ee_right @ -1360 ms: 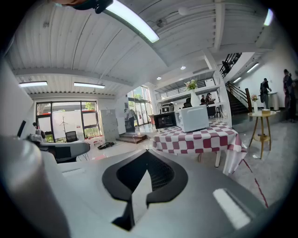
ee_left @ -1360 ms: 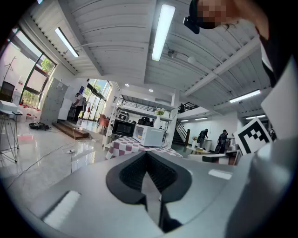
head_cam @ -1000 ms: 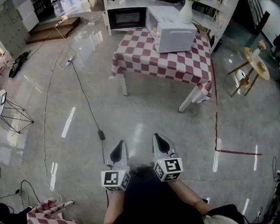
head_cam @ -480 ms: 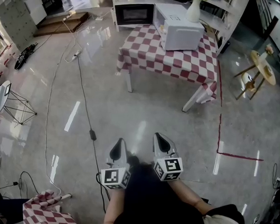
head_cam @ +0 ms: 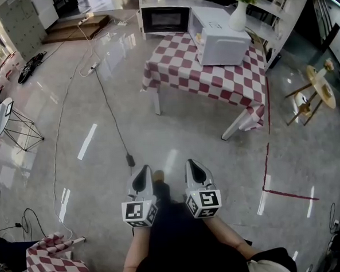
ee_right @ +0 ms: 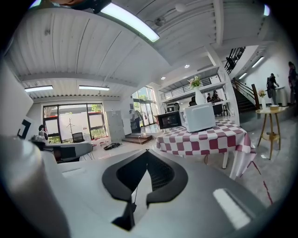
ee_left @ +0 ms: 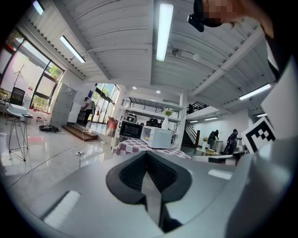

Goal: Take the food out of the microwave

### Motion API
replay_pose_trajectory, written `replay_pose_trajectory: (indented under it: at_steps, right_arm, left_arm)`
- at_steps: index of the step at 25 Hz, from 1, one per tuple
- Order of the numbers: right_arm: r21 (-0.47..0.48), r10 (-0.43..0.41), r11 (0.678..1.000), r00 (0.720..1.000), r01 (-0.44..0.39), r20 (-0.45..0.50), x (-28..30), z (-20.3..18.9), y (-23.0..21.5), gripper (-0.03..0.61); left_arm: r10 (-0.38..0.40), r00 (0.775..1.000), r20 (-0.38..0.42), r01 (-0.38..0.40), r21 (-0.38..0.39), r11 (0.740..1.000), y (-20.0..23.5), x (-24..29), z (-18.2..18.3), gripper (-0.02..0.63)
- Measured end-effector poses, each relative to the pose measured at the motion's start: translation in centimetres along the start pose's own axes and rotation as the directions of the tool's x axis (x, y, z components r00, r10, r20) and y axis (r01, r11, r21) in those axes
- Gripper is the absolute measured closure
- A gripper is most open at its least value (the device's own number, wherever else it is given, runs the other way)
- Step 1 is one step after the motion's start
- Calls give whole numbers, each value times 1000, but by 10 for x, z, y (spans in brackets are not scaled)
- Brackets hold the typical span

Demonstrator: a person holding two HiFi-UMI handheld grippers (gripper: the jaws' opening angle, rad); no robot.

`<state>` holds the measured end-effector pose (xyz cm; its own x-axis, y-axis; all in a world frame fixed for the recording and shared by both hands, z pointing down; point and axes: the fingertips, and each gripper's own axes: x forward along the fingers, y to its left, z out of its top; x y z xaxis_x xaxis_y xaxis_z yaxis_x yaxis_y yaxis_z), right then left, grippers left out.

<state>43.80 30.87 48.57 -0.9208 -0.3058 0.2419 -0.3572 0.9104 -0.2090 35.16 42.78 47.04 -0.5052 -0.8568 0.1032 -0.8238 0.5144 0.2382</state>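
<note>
At the far left of the head view a wire-legged stand point(head_cam: 11, 122) sits by the wall, and a corner of checked cloth point(head_cam: 54, 266) pokes in at the bottom edge. A black cable point(head_cam: 107, 102) crosses the glossy floor point(head_cam: 175, 132) from the upper left to a small block just ahead of the left gripper point(head_cam: 143, 179). Apart from that cable, I see open floor from the grippers to the checked table point(head_cam: 213, 84), which stands well apart, up and to the right of centre. A black microwave point(head_cam: 161, 18) sits on a white shelf unit behind the table's left corner. The white microwave point(head_cam: 221, 37) stands on the table's far side, with a vase of flowers point(head_cam: 237, 16) just beside it. No food shows from here. A red tape line point(head_cam: 267, 149) runs down the floor from the table's right corner, then turns right. A round wooden side table point(head_cam: 319, 86) stands further right.

Both forearms reach forward from the bottom edge, side by side. The left gripper and the right gripper point(head_cam: 195, 172) lie parallel, near each other but apart, pointing toward the table and close to level.

In its own view, the left gripper's jaws are pressed together with nothing between them. The right gripper's jaws likewise meet at the tips and hold nothing.
</note>
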Motion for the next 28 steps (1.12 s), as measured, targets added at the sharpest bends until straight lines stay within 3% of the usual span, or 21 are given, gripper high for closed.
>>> replay_pose_trajectory:
  at_steps: [28]
  right_arm:
    - [20, 32, 999, 998, -31, -52, 130, 33, -17, 578]
  left_arm:
    - [22, 1000, -11, -22, -23, 1000, 60, 118, 29, 604]
